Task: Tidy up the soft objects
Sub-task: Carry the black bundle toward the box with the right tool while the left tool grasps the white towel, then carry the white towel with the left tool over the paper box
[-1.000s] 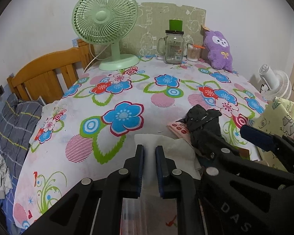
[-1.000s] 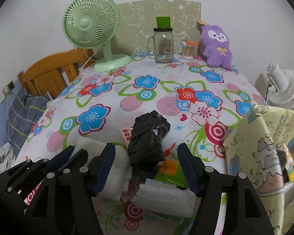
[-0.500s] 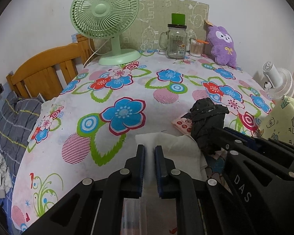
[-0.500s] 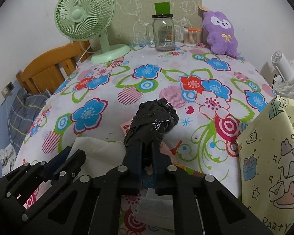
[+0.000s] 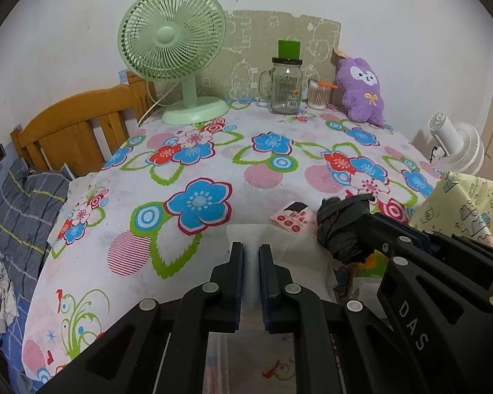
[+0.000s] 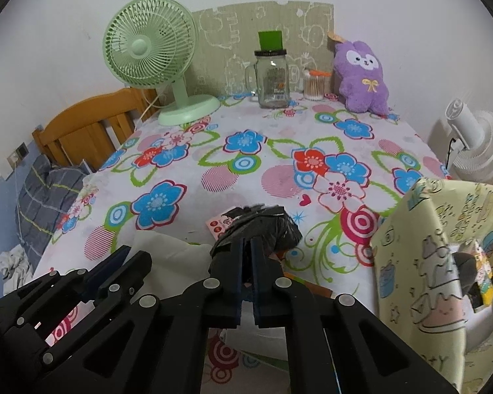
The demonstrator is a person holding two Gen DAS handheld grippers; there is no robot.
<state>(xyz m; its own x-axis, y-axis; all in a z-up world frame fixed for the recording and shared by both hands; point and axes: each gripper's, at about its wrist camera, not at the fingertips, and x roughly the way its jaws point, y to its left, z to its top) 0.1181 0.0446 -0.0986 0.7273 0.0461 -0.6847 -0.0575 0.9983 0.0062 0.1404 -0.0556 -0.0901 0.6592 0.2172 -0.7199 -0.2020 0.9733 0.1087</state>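
Observation:
My right gripper (image 6: 246,246) is shut on a crumpled black bundle (image 6: 266,226), a roll of black plastic or cloth, and holds it just above the flowered tablecloth (image 6: 279,151). The bundle also shows in the left wrist view (image 5: 341,226), with the right gripper's arm behind it. My left gripper (image 5: 250,251) is shut on a white soft pack (image 5: 289,249) lying at the table's near edge; the same pack shows in the right wrist view (image 6: 167,249). A pink packet (image 5: 292,218) lies under the bundle. A purple plush toy (image 6: 361,78) sits at the back.
A yellow cartoon-print bag (image 6: 443,256) stands open at the right with items inside. At the back stand a green fan (image 6: 148,52), a glass jar (image 6: 272,78) and a cotton swab cup (image 6: 314,87). A white fan (image 6: 476,147) is beyond the right edge, a wooden bed frame (image 6: 88,124) at left.
My right gripper went from wide open to shut on the black bundle, then lifted it slightly off the packets. My left gripper stayed shut on the white pack.

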